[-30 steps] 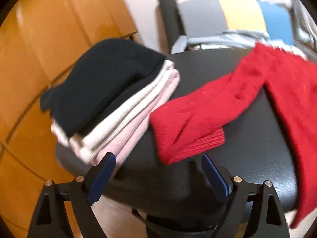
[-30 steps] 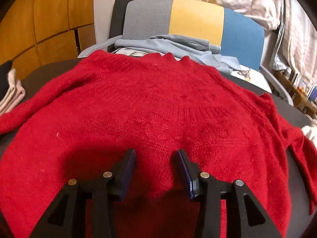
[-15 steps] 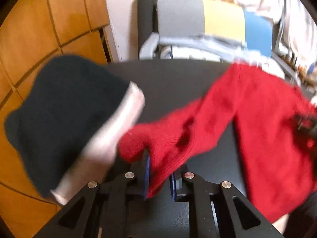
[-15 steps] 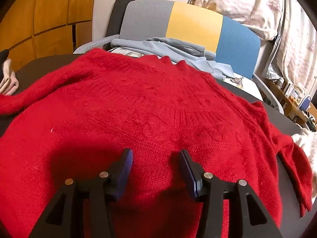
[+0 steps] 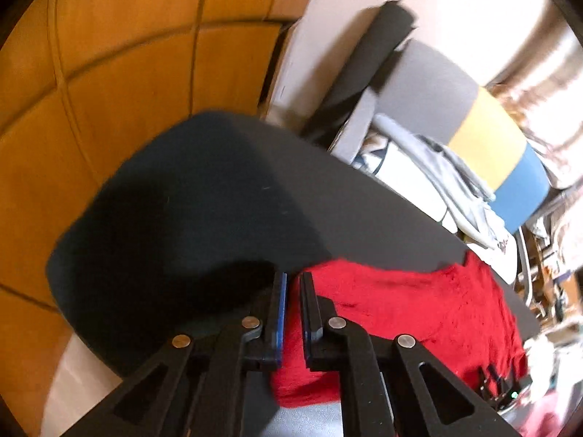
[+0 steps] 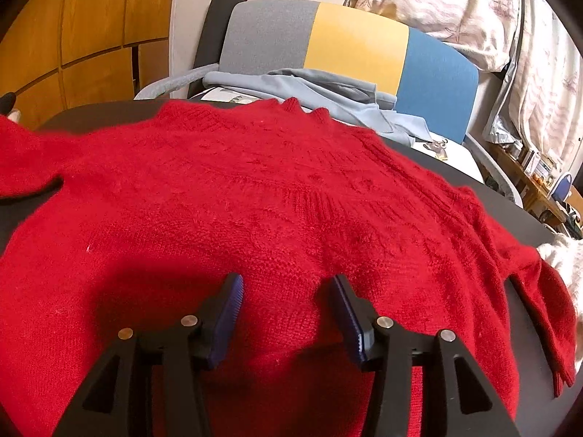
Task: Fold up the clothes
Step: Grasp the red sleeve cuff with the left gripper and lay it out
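A red knitted sweater (image 6: 277, 189) lies spread flat on the black table (image 6: 102, 116), neckline toward the far side. My right gripper (image 6: 288, 284) is open just above its lower body, with nothing between the fingers. The left wrist view is tilted. There my left gripper (image 5: 293, 277) is shut on the sweater's left sleeve (image 5: 291, 331), red knit pinched between the blue pads. The rest of the red sweater (image 5: 419, 309) stretches off to the right. In the right wrist view that sleeve (image 6: 22, 160) runs off the left edge.
A folded black garment (image 5: 175, 218) lies just left of my left gripper. Behind the table stands a grey, yellow and blue chair (image 6: 357, 47) with a light blue garment (image 6: 320, 87) draped on it. Wooden panels (image 5: 109, 73) are at left; a cream garment (image 6: 564, 258) at right.
My left gripper went from open in front of the sleeve cuff to shut on it, then swung and tilted with the sleeve. My right gripper opened slightly wider and stayed over the sweater.
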`<state>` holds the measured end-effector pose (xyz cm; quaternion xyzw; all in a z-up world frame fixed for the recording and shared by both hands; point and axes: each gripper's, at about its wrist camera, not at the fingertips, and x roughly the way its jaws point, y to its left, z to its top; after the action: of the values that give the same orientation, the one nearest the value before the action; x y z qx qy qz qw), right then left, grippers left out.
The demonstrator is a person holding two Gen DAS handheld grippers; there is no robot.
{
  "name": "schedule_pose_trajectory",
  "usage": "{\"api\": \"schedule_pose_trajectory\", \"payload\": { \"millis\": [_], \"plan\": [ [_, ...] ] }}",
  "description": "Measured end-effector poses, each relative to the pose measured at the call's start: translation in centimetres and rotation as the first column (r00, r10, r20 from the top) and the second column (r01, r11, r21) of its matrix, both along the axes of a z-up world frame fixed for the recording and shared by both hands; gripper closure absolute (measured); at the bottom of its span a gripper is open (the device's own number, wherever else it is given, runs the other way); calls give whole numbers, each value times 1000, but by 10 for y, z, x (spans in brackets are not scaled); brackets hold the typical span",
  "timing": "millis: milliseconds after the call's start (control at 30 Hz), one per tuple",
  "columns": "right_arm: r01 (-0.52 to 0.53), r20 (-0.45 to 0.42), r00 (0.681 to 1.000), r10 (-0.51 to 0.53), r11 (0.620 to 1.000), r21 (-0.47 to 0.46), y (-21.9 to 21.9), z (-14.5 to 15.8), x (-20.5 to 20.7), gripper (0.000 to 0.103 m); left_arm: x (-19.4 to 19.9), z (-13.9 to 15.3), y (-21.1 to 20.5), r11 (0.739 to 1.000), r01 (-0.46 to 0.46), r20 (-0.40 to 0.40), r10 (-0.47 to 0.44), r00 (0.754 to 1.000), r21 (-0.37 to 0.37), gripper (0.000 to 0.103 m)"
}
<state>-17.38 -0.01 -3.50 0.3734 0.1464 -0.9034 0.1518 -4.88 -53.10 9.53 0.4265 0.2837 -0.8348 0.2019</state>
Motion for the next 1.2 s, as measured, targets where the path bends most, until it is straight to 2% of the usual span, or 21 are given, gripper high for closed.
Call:
{"api": "schedule_pose_trajectory", "payload": {
  "millis": [167,233,267,300,333,367,400,433,467,533,600,633,733,867,900,933,967,1000,1067,1100,1200],
  "plan": [
    [1,8,1000,-1,1000,-13,2,0,-2,51,1,-26,-10,998,-46,34,44,998,53,93],
    [1,8,1000,-1,1000,-15,2,-1,-1,51,10,-28,6,1000,-15,15,15,1000,25,88],
    [1,8,1000,-1,1000,-15,2,-1,-1,51,13,-28,21,1000,10,22,-10,1000,-29,83],
    [1,8,1000,-1,1000,-15,2,-1,-1,51,16,-29,37,995,38,35,-35,999,-90,62],
    [1,8,1000,-1,1000,-15,2,-1,-1,51,20,-31,58,983,75,33,-71,997,-165,31],
    [1,7,1000,-1,1000,-15,2,-1,-1,51,25,-35,79,963,114,32,-110,993,-243,19],
    [1,7,1000,-1,1000,-15,2,-2,-1,51,30,-38,101,936,151,33,-148,988,-318,9],
    [1,6,1000,-1,1000,-15,2,-2,-1,51,34,-46,126,893,193,45,-191,981,-407,10],
    [1,6,1000,-1,1000,-16,3,-1,-1,51,38,-55,151,837,233,63,-233,970,-494,10],
    [2,6,1000,-1,1000,-15,2,-2,0,51,42,-75,189,729,314,123,-304,945,-608,10],
    [2,7,1000,-2,1000,-16,2,-2,0,51,44,-109,225,569,396,233,-340,911,-720,10],
    [2,8,1000,-2,1000,-18,2,-2,0,51,42,-119,231,535,422,265,-348,899,-732,10],
    [1,9,1000,-1,1000,-20,3,-2,-1,51,34,-145,243,461,490,344,-367,864,-740,10],
    [1,5,1000,-1,1000,-15,4,-2,-1,51,11,-158,226,491,476,359,-317,878,-729,10],
    [1,5,1000,-1,1000,-14,4,-2,-1,51,5,-161,221,500,471,362,-304,881,-727,16],
    [1,5,1000,-1,1000,-14,4,-2,-2,51,0,-165,218,523,493,376,-320,870,-696,56],
    [2,6,1000,-2,1000,-15,4,-2,-1,50,-1,-166,208,579,530,404,-343,848,-620,86],
    [2,6,1000,-2,1000,-16,2,-2,0,50,0,-158,202,631,522,378,-362,852,-573,92],
    [2,9,1000,-2,1000,-19,2,-2,0,50,1,-139,192,723,492,301,-390,870,-484,92],
    [2,10,1000,-2,1000,-22,2,-2,0,50,5,-125,181,766,459,251,-385,888,-450,93],
    [2,27,1000,-1,999,-44,5,-2,-2,50,18,-84,146,875,351,98,-338,936,-334,93]
  ]
}}
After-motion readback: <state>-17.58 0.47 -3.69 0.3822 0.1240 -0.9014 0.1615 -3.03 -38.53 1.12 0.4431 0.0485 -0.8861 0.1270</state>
